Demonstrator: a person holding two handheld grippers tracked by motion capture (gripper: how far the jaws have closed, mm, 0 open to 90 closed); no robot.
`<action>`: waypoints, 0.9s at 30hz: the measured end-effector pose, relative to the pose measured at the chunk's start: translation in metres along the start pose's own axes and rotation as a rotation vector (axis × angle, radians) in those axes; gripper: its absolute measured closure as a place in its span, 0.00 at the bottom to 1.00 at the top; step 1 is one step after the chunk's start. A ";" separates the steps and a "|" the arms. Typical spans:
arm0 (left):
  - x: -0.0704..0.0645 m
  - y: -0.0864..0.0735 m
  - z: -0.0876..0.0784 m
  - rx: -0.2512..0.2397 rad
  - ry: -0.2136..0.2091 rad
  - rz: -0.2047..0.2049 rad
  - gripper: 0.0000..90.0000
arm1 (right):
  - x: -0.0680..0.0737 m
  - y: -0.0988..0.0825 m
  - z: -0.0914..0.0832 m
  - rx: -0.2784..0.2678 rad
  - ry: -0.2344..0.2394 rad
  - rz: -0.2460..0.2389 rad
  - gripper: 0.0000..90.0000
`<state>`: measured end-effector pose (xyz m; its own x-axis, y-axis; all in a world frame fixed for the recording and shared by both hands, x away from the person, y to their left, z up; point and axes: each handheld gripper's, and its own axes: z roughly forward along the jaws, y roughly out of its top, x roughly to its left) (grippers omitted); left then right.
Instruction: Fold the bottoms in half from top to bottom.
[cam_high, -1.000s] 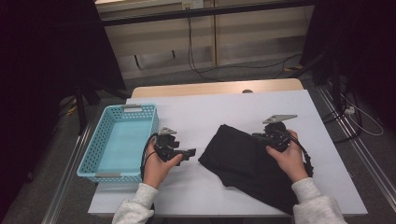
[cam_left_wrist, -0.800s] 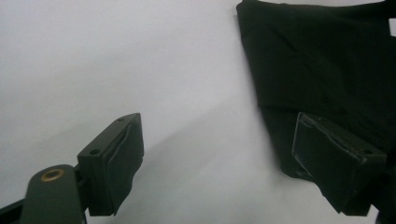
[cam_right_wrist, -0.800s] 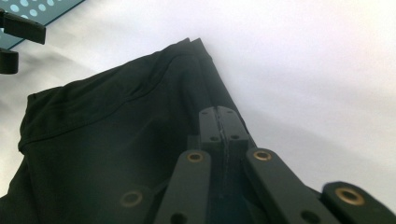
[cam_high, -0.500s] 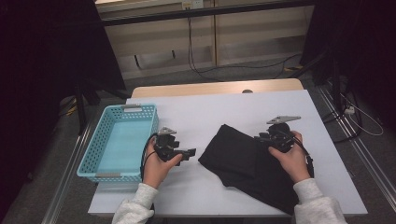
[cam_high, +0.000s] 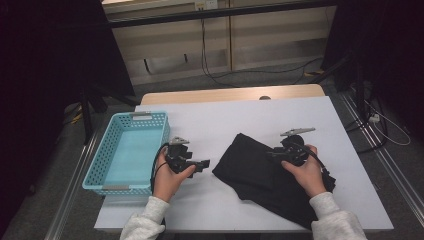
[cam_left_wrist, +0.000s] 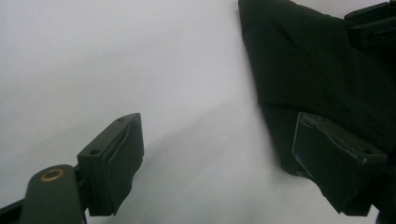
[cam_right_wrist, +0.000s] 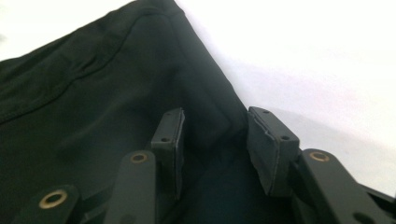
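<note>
While the person's hands sat at the near edge of the white table, the right gripper rested over the black cloth, its fingers just parting, pressing nothing. The left gripper hovered beside the cloth, fingers wide, empty. Farther left sat the blue basket.

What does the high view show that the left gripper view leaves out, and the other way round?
High view alone: the light blue basket at the table's left, both of the person's hands, the floor and cables beyond the table. Left gripper view alone: a close look at the left hand-held gripper, its jaws wide apart over bare table with nothing between them. Both share the white table, the folded black cloth and the right hand-held gripper resting over that cloth.
</note>
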<state>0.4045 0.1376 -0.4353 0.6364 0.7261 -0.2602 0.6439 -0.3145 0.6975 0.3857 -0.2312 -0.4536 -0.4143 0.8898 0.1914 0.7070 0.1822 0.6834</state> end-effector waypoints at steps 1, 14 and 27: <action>0.000 0.000 0.000 0.002 0.000 0.001 0.19 | 0.000 0.000 0.000 0.000 -0.003 -0.003 0.69; -0.001 -0.001 0.003 0.010 0.000 0.008 0.19 | 0.007 0.005 -0.001 -0.028 0.023 -0.059 0.90; -0.001 -0.001 0.002 0.012 0.000 0.012 0.19 | 0.004 0.013 -0.027 -0.083 0.076 -0.021 0.91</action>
<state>0.4045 0.1359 -0.4370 0.6442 0.7221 -0.2523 0.6415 -0.3303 0.6924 0.3775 -0.2364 -0.4255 -0.4734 0.8511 0.2270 0.6490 0.1627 0.7432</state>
